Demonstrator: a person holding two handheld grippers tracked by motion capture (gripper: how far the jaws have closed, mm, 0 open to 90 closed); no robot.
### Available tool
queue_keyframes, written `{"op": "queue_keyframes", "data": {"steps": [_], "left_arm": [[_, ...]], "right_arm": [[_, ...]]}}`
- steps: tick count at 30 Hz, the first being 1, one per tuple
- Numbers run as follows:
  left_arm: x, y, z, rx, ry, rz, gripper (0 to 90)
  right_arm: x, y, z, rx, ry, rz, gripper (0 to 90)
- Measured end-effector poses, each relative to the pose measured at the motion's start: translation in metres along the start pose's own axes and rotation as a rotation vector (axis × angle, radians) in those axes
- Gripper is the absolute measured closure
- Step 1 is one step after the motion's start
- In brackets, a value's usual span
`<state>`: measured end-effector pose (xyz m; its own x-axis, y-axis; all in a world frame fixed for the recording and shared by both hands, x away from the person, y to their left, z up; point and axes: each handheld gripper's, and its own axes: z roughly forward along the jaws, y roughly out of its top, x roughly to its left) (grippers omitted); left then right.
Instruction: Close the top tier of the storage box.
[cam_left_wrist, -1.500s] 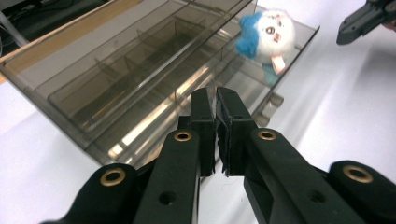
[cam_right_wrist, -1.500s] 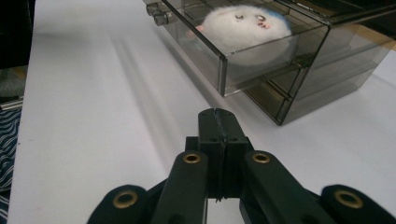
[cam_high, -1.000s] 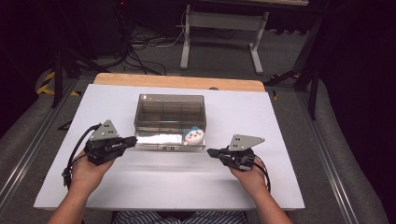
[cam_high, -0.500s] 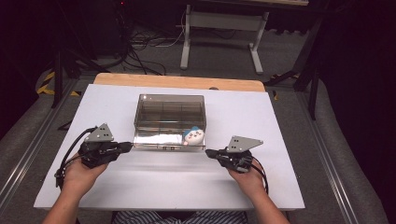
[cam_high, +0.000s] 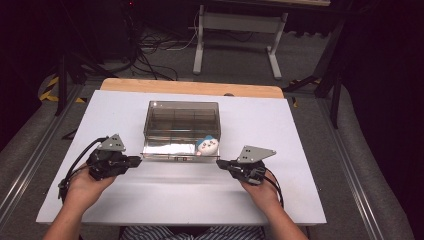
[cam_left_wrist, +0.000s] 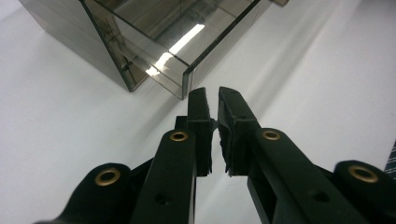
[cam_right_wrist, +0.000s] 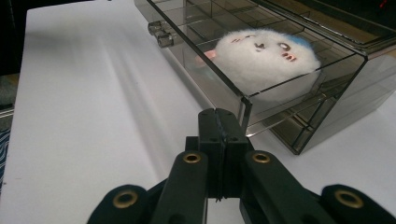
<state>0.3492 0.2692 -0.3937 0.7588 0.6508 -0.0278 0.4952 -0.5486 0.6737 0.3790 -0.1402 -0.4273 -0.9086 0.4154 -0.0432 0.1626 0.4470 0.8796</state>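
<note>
**Drawer box and plush toy: status**

The smoky transparent box (cam_high: 181, 125) sits mid-desk (cam_high: 300, 150). Its drawer (cam_right_wrist: 205, 60) is pulled out toward the person and holds a round white plush toy (cam_right_wrist: 266, 58) with a blue patch, apparently a cartoon face.

Left hand-held gripper (cam_high: 134, 161): jaws nearly closed, empty; since the earlier frame it has drawn back leftward from the drawer front.

Right hand-held gripper (cam_high: 222, 163): jaws fully closed, empty, near the drawer's corner.

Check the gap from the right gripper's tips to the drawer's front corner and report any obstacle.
Nothing visible lies between. The right gripper, jaws shut, sits just off the drawer corner over bare table. The plush toy lies inside, behind the clear front wall.
</note>
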Motion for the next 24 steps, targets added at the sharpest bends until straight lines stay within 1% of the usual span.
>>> {"op": "queue_keyframes", "data": {"steps": [3,6,8,17,19,21,22,24], "left_arm": [[0.001,0.0,0.002,0.004,0.006,-0.004,82.4],[0.002,0.0,0.005,0.008,0.017,0.002,81.4],[0.001,0.0,0.006,0.01,0.013,0.001,81.5],[0.001,0.0,0.012,0.018,0.038,-0.005,84.7],[0.001,0.0,0.012,0.023,0.039,-0.01,85.6],[0.001,0.0,0.013,0.021,0.038,-0.022,85.9],[0.002,0.001,0.012,0.012,0.047,-0.022,86.0],[0.002,0.001,0.012,0.011,0.044,-0.027,86.0]], "right_arm": [[0.0,0.0,0.001,0.0,-0.005,0.008,90.0],[-0.001,0.0,0.002,0.0,-0.011,0.015,90.0],[-0.001,0.0,0.002,0.001,-0.013,0.015,90.0],[-0.001,0.001,0.003,0.001,-0.029,0.025,90.0],[-0.002,0.001,0.004,-0.004,-0.028,0.034,90.0],[-0.001,0.001,0.005,-0.004,-0.031,0.035,90.0],[-0.001,0.001,0.006,-0.004,-0.033,0.034,90.0],[-0.001,0.002,0.006,-0.003,-0.036,0.034,90.0]]}}
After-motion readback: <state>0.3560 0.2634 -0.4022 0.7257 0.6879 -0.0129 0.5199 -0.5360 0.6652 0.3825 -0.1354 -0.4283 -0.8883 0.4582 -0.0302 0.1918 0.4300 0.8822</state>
